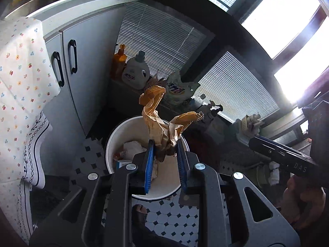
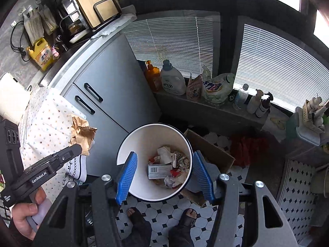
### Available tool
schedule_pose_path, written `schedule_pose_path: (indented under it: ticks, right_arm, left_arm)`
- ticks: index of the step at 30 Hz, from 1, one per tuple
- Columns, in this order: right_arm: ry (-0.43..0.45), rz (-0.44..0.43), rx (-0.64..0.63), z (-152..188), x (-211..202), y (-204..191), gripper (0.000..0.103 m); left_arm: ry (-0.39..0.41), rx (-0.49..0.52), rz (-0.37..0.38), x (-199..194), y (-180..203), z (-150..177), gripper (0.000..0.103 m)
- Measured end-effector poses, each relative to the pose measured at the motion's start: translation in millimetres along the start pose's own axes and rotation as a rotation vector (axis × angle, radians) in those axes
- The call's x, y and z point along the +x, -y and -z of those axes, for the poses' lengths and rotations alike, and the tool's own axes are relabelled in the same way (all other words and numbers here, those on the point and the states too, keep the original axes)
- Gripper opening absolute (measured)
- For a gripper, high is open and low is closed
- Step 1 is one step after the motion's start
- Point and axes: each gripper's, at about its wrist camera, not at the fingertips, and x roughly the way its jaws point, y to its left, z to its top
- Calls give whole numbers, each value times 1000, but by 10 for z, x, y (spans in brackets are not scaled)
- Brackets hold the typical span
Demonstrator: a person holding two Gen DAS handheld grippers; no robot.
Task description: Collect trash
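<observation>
My left gripper [image 1: 164, 150] pinching crumpled brown paper [image 1: 162, 123] above the white bin [image 2: 123, 148], my right gripper [image 2: 164, 164] with fingers wide, holding nothing

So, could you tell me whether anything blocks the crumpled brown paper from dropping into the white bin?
Nothing visible does. The left gripper holds the brown paper above the white bin, whose mouth is uncovered.
</observation>
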Motion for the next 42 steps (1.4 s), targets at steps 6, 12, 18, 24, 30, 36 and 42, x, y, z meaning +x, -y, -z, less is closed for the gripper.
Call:
schedule_pose_path:
  ticks: [6, 12, 18, 24, 30, 36, 42]
  right_arm:
    - [2, 3, 13, 57, -72, 152, 56]
    - [2, -19, 17, 59, -59, 142, 56]
    - [13, -64, 10, 15, -93, -3, 59]
    - [66, -135, -20, -103, -320, -203, 67]
    - [103, -184, -72, -244, -521, -379, 75]
    - [120, -223, -117, -328, -719, -547, 88]
    - [134, -258, -173, -355, -920, -764, 95]
  left_arm:
    - [-69, 5, 35, 243, 168, 56, 40]
    - [-59, 2, 24, 161, 141, 34, 60]
    - [-4, -6, -15, -143, 30, -62, 70]
    - [63, -26, -56, -512, -62, -124, 71]
    - [153, -60, -99, -922, -82, -156, 76]
    - [249, -105, -169, -1342, -78, -148, 82]
    - [338, -118, -268, -1731, -38, -101, 96]
